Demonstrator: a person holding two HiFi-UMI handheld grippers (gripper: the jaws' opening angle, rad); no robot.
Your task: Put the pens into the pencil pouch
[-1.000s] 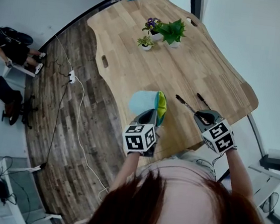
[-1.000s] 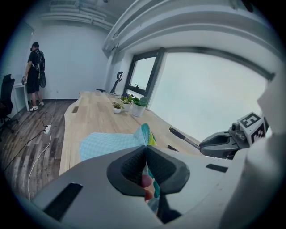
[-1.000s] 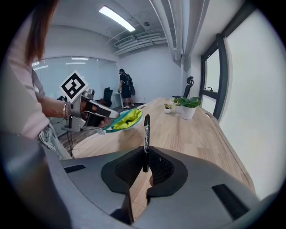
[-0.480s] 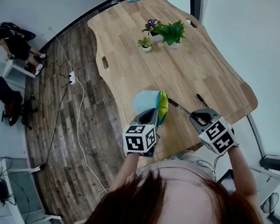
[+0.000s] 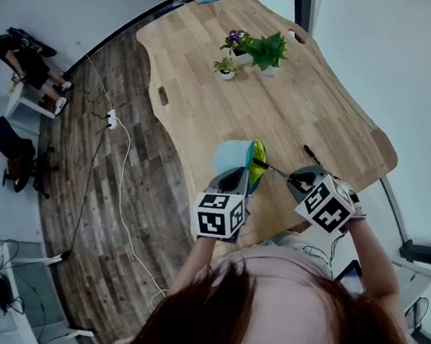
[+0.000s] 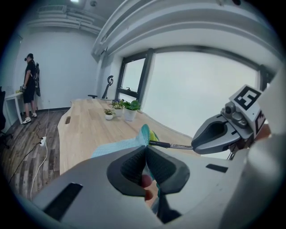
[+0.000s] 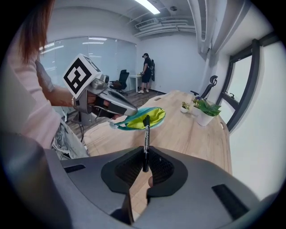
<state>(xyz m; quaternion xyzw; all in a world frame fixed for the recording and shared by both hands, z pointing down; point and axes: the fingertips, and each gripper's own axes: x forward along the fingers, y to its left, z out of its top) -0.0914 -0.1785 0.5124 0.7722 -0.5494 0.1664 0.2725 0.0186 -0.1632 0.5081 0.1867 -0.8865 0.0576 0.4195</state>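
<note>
Over the tabletop's (image 5: 208,104) near edge, the left gripper's (image 6: 146,151) fingers are clenched on the rim of the pouch (image 5: 233,158), a soft, limp thing that would likely sag shut unless its mouth is held up. The right gripper's (image 7: 145,154) fingers pinch the pen (image 7: 146,132) near its rear end, tip at the pouch's green mouth; it looks light, stiff and slick, so a mid-barrel hold would probably steer better. Beyond, a second pen (image 5: 311,154) lies near the right edge, out of the way, with potted plants (image 5: 255,50) toward the far end and a person (image 5: 22,66) well off.
</note>
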